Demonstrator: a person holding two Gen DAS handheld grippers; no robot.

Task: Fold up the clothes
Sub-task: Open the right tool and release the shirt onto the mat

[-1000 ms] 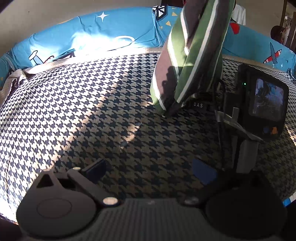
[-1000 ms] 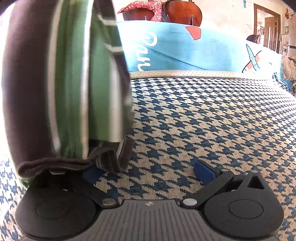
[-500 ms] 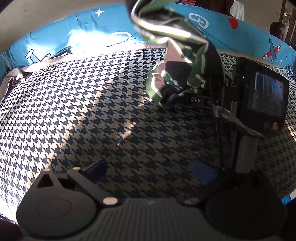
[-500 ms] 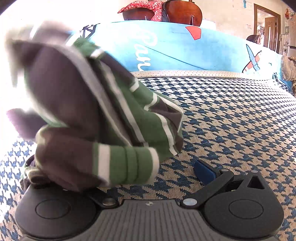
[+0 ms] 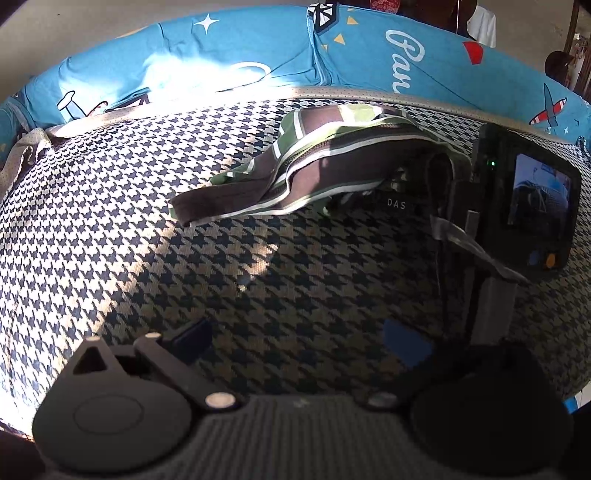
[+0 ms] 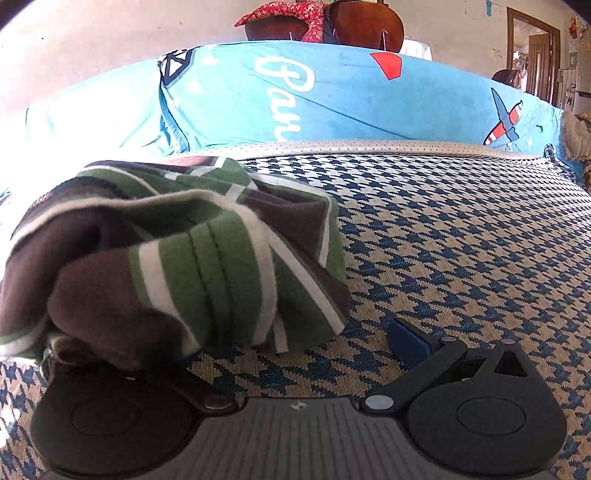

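A brown and green striped garment (image 5: 325, 166) with white lines lies crumpled on the houndstooth cushion (image 5: 258, 266). My left gripper (image 5: 299, 336) is open and empty, low over the cushion, well in front of the garment. In the right wrist view the garment (image 6: 192, 258) is bunched at the left and draped over the left finger, hiding it. My right gripper (image 6: 295, 350) is open, with its blue right pad (image 6: 406, 341) bare over the cushion. The right gripper's camera unit (image 5: 532, 206) stands at the right of the left wrist view, its front end under the cloth.
A blue printed cover (image 6: 351, 99) runs along the sofa back behind the cushion, above a beige piped edge (image 6: 369, 146). A red cloth and a dark wooden object (image 6: 332, 22) sit behind the back. A doorway (image 6: 535, 55) is at the far right.
The garment hung upright from above a second ago. It has dropped and now lies spread on the cushion, draped over the right gripper's left finger. Both grippers stayed in place.
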